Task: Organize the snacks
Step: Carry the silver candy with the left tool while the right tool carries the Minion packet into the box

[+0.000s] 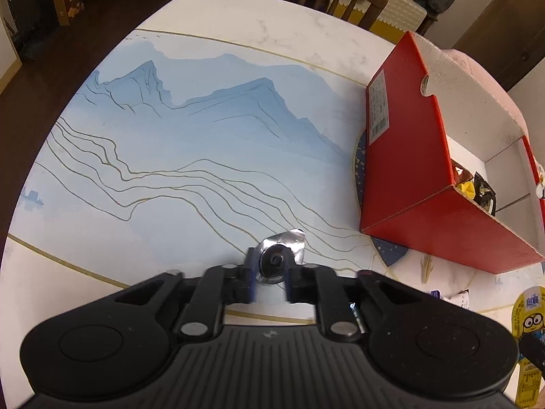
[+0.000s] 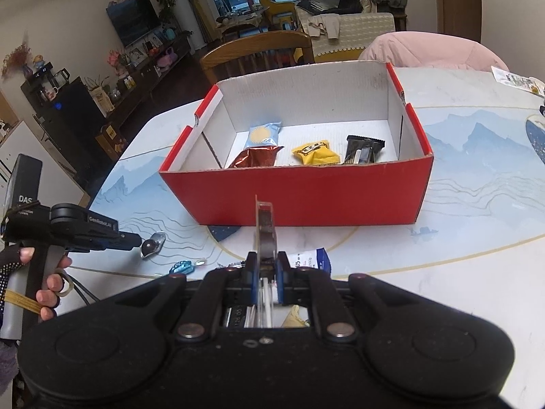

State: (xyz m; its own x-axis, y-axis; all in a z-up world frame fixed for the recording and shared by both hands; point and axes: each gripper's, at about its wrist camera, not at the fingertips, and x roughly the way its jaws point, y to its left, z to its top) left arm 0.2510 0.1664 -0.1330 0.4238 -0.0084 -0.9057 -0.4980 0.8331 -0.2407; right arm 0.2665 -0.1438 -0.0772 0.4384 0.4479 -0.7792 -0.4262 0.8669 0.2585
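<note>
A red cardboard box (image 2: 296,194) with a white inside stands on the table; in the left wrist view the box (image 1: 405,170) is at the right. It holds a blue sun packet (image 2: 262,134), a red-brown foil packet (image 2: 255,158), a yellow packet (image 2: 315,153) and a black packet (image 2: 362,151). My right gripper (image 2: 265,266) is shut on a thin brown snack packet (image 2: 265,225), seen edge-on in front of the box. My left gripper (image 1: 270,266) points down at the table, its jaws slightly apart around a silver-wrapped dark snack (image 1: 281,250) that lies there (image 2: 153,242).
On the table in front lie a blue foil candy (image 2: 182,267) and a white-and-blue packet (image 2: 310,260). A yellow cartoon pack (image 1: 528,323) lies at the right edge. A wooden chair (image 2: 259,51) and a pink seat (image 2: 425,51) stand behind the table. A gloved hand (image 2: 47,283) holds the left gripper.
</note>
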